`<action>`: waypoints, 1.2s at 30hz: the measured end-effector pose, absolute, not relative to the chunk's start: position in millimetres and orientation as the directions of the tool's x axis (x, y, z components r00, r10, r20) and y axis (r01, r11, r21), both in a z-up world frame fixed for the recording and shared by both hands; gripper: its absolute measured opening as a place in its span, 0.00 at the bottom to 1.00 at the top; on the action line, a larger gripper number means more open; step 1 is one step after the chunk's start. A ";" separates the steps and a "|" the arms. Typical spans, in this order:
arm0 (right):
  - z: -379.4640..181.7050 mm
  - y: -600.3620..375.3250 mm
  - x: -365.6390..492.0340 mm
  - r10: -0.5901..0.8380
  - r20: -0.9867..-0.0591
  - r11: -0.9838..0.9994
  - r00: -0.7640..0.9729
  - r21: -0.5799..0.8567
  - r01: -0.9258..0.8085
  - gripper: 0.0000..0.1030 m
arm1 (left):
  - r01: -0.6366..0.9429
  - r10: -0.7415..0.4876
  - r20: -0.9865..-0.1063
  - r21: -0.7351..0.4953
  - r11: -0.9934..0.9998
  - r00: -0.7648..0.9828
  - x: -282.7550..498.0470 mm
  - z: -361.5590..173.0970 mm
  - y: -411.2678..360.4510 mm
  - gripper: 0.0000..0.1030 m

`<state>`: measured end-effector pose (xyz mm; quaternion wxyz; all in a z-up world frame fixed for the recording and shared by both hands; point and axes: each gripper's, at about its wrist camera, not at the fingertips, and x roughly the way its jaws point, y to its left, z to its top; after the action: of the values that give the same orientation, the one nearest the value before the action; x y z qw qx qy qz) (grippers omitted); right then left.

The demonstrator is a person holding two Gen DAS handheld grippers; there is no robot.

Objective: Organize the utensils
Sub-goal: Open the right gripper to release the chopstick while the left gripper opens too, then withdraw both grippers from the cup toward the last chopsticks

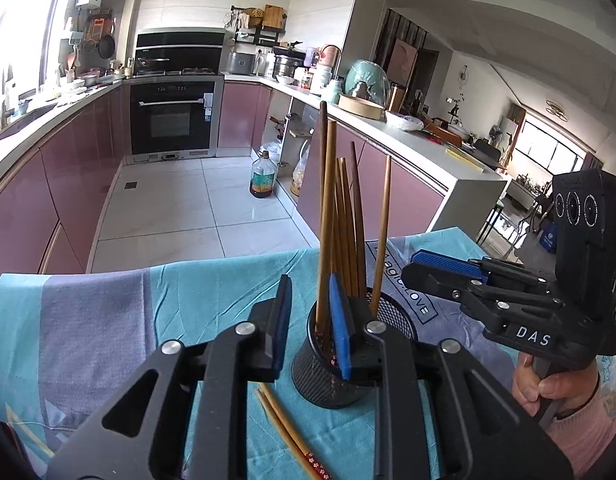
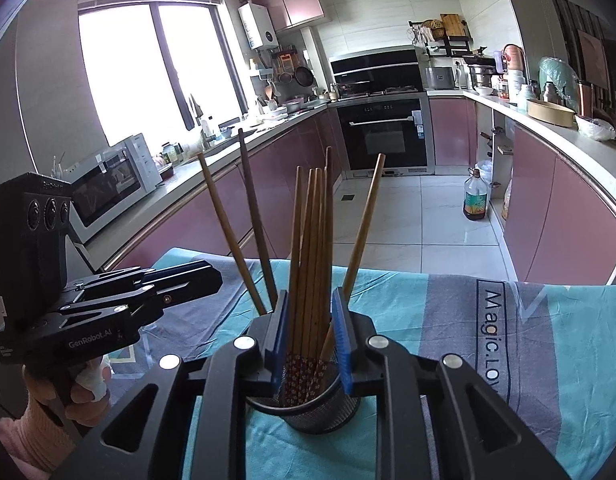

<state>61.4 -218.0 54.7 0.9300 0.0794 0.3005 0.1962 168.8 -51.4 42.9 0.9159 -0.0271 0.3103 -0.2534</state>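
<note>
A black mesh cup (image 1: 328,376) (image 2: 308,412) stands on a teal and grey cloth (image 1: 107,320) (image 2: 448,320) and holds several brown chopsticks (image 1: 348,220) (image 2: 312,240) upright. My left gripper (image 1: 310,296) is open, its right pad over the cup's near rim. One chopstick rises through the gap close to that pad. My right gripper (image 2: 311,300) is open at the cup from the other side. The chopstick bundle stands between its blue pads with small gaps either side. Each gripper shows in the other's view (image 1: 412,270) (image 2: 215,278). Two loose chopsticks (image 1: 287,432) lie on the cloth.
The table's far edge drops to a tiled kitchen floor, where an oil bottle (image 1: 262,176) (image 2: 476,196) stands. Pink cabinets and worktops run along both sides. A microwave (image 2: 107,184) sits on the left counter. A person's hand (image 1: 548,384) (image 2: 79,396) holds each gripper.
</note>
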 end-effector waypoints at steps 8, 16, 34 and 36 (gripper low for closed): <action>60.0 -211.6 34.4 0.468 -0.483 0.883 0.740 0.274 -0.380 0.32 | 0.407 -0.435 -0.513 -0.173 0.897 0.740 132.2 44.6 -34.7 0.51; 37.2 -177.7 3.1 0.538 -0.527 0.839 0.658 0.260 -0.478 0.34 | 0.363 -0.369 -0.564 -0.128 0.923 0.739 96.2 13.7 -15.3 0.57; -50.8 -123.0 13.0 0.484 -0.727 0.861 0.488 0.294 -0.416 0.28 | 0.307 -0.308 -0.682 -0.127 0.943 0.663 69.4 -53.6 1.2 0.57; -53.7 -120.8 13.5 0.469 -0.737 0.867 0.487 0.279 -0.412 0.27 | 0.308 -0.314 -0.684 -0.135 0.942 0.659 68.2 -54.8 0.8 0.56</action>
<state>13.5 -120.8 -53.7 0.8617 0.0325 0.4372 0.2556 68.2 0.8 -54.8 0.9107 -0.0036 0.3762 -0.1707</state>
